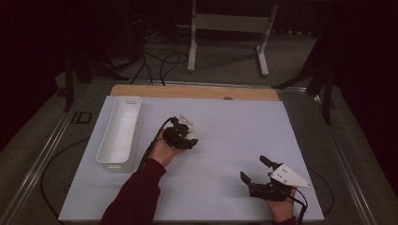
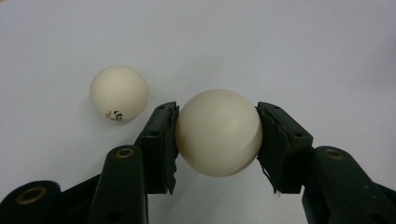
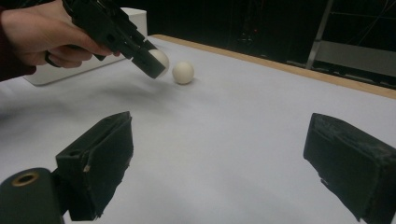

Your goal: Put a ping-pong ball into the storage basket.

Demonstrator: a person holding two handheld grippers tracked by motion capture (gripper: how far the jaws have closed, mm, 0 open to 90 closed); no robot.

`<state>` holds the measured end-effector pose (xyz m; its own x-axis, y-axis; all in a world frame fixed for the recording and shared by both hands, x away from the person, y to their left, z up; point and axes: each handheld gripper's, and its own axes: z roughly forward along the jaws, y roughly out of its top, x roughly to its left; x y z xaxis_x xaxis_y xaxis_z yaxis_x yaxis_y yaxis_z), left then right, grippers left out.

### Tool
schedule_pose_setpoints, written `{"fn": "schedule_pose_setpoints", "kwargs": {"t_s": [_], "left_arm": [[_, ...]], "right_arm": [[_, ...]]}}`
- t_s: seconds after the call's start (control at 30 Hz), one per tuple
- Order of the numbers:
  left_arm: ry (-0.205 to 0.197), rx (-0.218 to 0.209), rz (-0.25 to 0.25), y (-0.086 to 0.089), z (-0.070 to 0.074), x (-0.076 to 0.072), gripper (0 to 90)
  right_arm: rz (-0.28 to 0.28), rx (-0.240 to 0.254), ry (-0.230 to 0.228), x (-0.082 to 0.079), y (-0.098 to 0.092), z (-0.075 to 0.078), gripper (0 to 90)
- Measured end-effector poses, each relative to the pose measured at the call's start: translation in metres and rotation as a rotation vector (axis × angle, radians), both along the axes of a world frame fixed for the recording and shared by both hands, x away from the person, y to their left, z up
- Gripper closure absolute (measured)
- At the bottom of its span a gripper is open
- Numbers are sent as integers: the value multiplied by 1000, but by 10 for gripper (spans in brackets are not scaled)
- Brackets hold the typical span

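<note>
My left gripper (image 2: 217, 127) is shut on a plain white ball (image 2: 218, 140), one black pad pressed to each side of it, just above the white table sheet (image 2: 280, 51). A second white ball (image 2: 119, 93) with a small printed mark rests on the sheet close by, untouched. From the right gripper view, the held ball (image 3: 160, 57) sits at the tip of the left gripper (image 3: 156, 64), with the loose ball (image 3: 183, 73) just beyond it. In the high view the left gripper (image 1: 187, 136) is at mid-table. My right gripper (image 1: 253, 168) stands open near the front right, nothing between its pads (image 3: 105, 158).
A long white bin (image 1: 112, 164) lies along the left side of the sheet, also seen behind the left hand (image 3: 46, 37) as the bin's corner (image 3: 135, 18). A wooden strip (image 1: 197, 91) borders the far edge. Cables and a stand's legs lie on the floor beyond.
</note>
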<state>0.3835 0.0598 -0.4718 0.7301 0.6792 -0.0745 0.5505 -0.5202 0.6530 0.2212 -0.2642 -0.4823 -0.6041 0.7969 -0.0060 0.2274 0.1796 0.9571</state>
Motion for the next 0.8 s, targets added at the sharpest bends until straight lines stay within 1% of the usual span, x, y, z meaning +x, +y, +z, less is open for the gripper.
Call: {"fn": "schedule_pose_setpoints", "kwargs": {"t_s": [0.2, 0.37, 0.8], "left_arm": [[-1, -4, 11, 4, 5, -1, 512], [-1, -20, 28, 6, 10, -3, 512], [-3, -28, 46, 12, 18, -4, 512]], "right_arm": [[-1, 0, 1, 0, 0, 0, 81], [0, 1, 0, 0, 0, 0, 81], [1, 0, 0, 0, 0, 0, 81]]}}
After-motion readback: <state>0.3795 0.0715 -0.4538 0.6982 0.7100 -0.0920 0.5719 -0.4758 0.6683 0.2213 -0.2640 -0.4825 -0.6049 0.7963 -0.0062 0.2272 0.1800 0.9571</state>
